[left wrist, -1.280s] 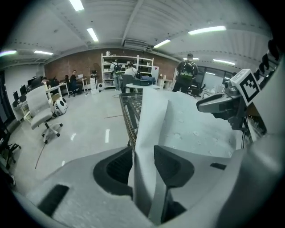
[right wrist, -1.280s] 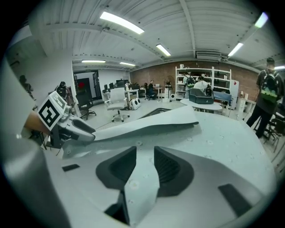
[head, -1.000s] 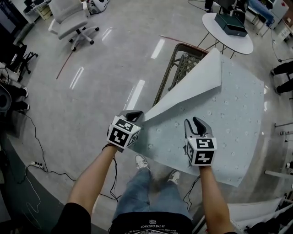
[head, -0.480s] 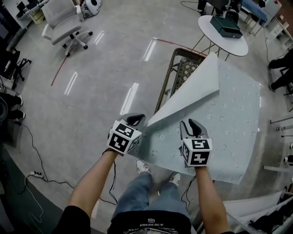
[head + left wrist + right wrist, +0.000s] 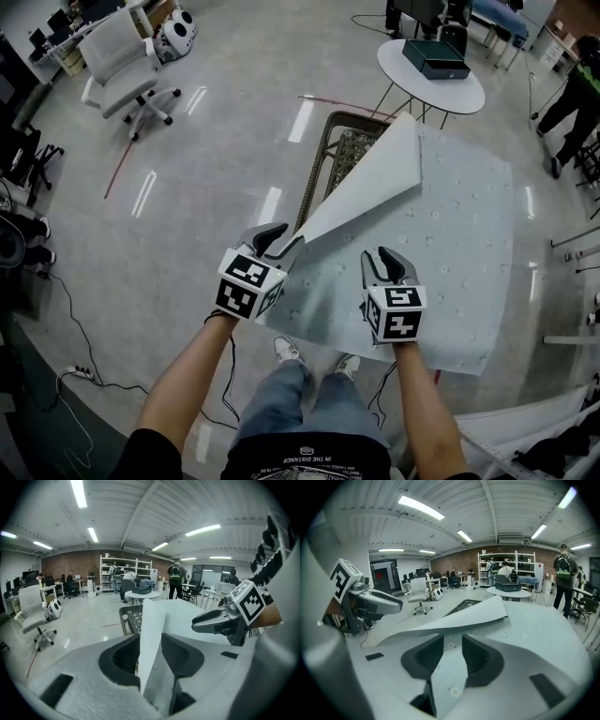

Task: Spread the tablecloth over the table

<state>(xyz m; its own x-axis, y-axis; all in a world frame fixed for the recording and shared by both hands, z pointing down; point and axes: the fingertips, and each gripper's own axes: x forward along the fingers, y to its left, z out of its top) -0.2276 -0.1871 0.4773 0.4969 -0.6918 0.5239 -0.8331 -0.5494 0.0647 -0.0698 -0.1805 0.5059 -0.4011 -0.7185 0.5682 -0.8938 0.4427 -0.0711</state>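
**A:** Entry one, head view?

**B:** Pale blue-green floral fabric tablecloth (image 5: 450, 216), right of centre, lying over a dark wire-mesh worktop (image 5: 349, 141) that is bare along its left side. One long flap (image 5: 361, 192) is folded back, white underside up. Left claw (image 5: 274, 240) sits at the flap's near end. Right claw (image 5: 384, 264) sits over the near edge.

**A:** Entry two, left gripper view?

**B:** Left claw (image 5: 149, 641) has just been opening and is now released. The flap's edge stands between the jaws, unpinched.

**A:** Entry three, right gripper view?

**B:** Right claw (image 5: 452, 644) is parted. Printed cloth shows in the gap and nothing is pinched.

**A:** Handling note?

**B:** My judgement: take the flap by its corner, carry it toward the frame's left over the bare mesh and lay it flat. Then tug the edges even. The right claw should steady the near edge so the tablecloth does not slide.
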